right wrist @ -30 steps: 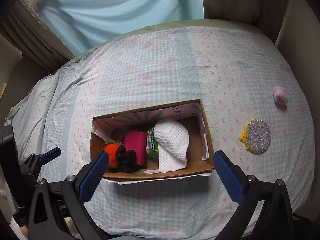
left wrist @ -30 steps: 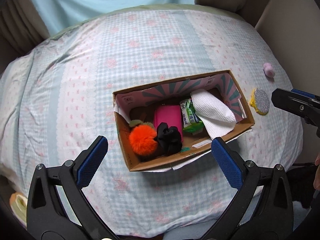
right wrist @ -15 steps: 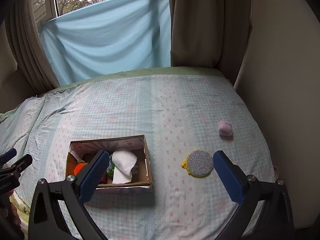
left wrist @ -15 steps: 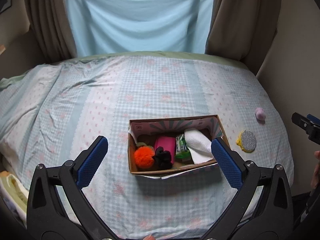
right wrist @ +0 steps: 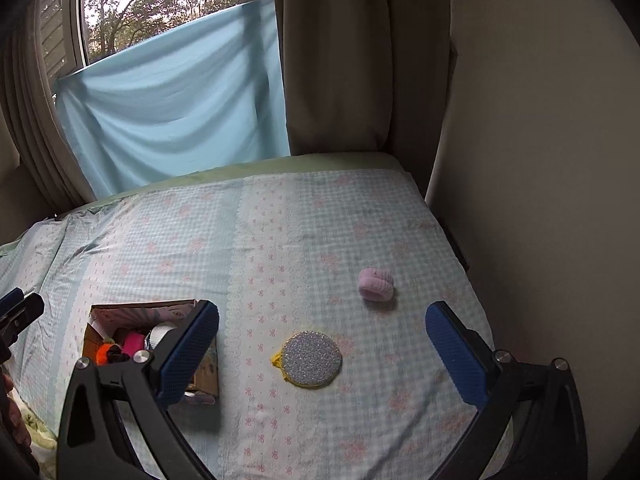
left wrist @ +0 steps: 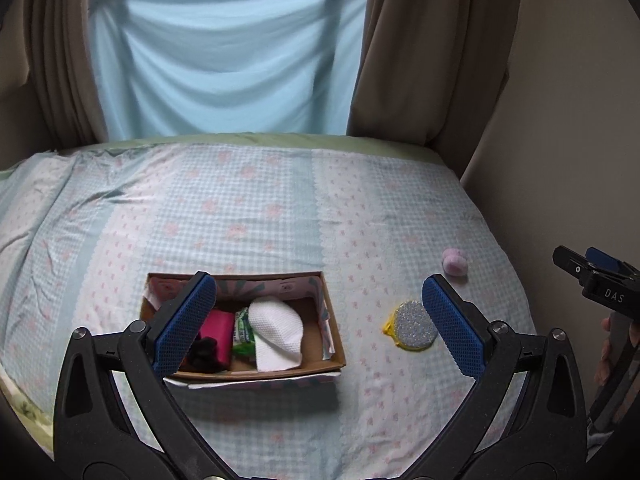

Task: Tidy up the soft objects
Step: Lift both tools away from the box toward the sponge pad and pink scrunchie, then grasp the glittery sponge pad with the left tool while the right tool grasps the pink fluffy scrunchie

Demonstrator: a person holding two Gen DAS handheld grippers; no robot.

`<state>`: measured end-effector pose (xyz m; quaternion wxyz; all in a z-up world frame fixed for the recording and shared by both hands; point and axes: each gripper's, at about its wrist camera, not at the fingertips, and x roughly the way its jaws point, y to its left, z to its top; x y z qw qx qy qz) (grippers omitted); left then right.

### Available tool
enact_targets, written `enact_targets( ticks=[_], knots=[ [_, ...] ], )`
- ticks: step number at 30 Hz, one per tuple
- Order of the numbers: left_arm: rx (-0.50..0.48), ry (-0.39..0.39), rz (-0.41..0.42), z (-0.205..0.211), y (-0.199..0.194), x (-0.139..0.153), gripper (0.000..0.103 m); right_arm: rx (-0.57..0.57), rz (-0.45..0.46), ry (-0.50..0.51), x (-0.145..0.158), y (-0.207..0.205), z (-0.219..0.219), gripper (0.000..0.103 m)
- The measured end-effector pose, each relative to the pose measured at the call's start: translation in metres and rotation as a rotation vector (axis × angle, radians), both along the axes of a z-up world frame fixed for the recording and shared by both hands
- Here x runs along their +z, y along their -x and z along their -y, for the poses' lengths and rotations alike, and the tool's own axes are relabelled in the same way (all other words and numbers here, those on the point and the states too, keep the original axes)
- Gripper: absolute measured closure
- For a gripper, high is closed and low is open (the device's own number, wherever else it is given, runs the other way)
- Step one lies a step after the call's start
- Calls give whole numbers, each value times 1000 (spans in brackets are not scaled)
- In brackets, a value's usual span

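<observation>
Both grippers, left (left wrist: 318,320) and right (right wrist: 322,354), hover spread wide, empty. Cardboard box (left wrist: 332,344) (already stuffed) mid-bed; glitter sponge (right wrist: 311,358) and pink scrunchie (right wrist: 376,285) near bed's right edge.

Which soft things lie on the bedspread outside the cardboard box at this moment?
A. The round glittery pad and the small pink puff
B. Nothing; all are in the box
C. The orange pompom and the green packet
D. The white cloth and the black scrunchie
A: the round glittery pad and the small pink puff rest on the bedspread, right of the cardboard box; the white cloth is inside it.
</observation>
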<state>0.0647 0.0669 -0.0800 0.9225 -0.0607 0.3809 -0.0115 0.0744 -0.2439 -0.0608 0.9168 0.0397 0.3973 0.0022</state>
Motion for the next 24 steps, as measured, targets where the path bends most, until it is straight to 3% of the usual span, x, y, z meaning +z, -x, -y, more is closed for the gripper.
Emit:
enact_targets(
  ticks=[4, 9, 19, 24],
  knots=[
    [-48, 13, -16, 59, -17, -17, 0, 13, -17, -19, -21, -22, 38, 0],
    [-87, 36, -84, 123, -39, -60, 0, 32, -60, -54, -60, -55, 75, 0],
    [-118, 84, -207, 214, -79, -186, 0, 50, -134, -114, -158, -135, 121, 0],
    [-100, 93, -251, 237, -101, -253, 0, 65, -157, -147, -208, -168, 129, 0]
  ],
)
